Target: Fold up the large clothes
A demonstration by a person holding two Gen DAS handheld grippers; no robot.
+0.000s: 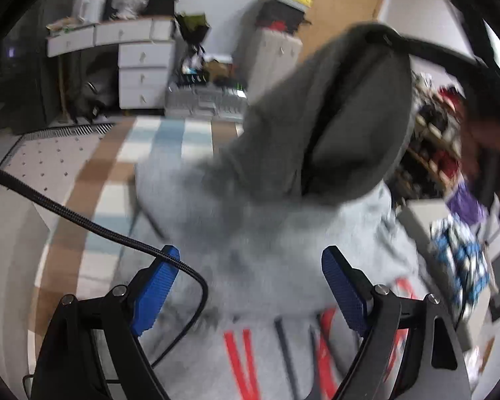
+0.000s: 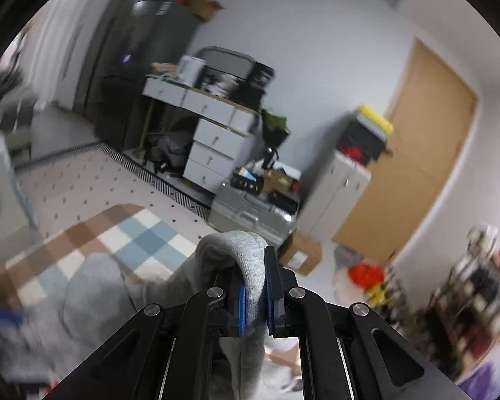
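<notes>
The hoodie (image 1: 283, 233) lies on the checked rug (image 1: 93, 200), its hood (image 1: 333, 116) raised before the left claw (image 1: 250, 286). A fold of it sits between the right claw's (image 2: 254, 295) fingers. Behind the rug stand a suitcase (image 2: 250, 213) and, to its left, a drawer unit (image 2: 213, 153).

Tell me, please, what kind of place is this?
Probably a lived-in room at home: a checked rug on the floor, a white drawer desk, a wooden door and a cluttered shelf.
</notes>
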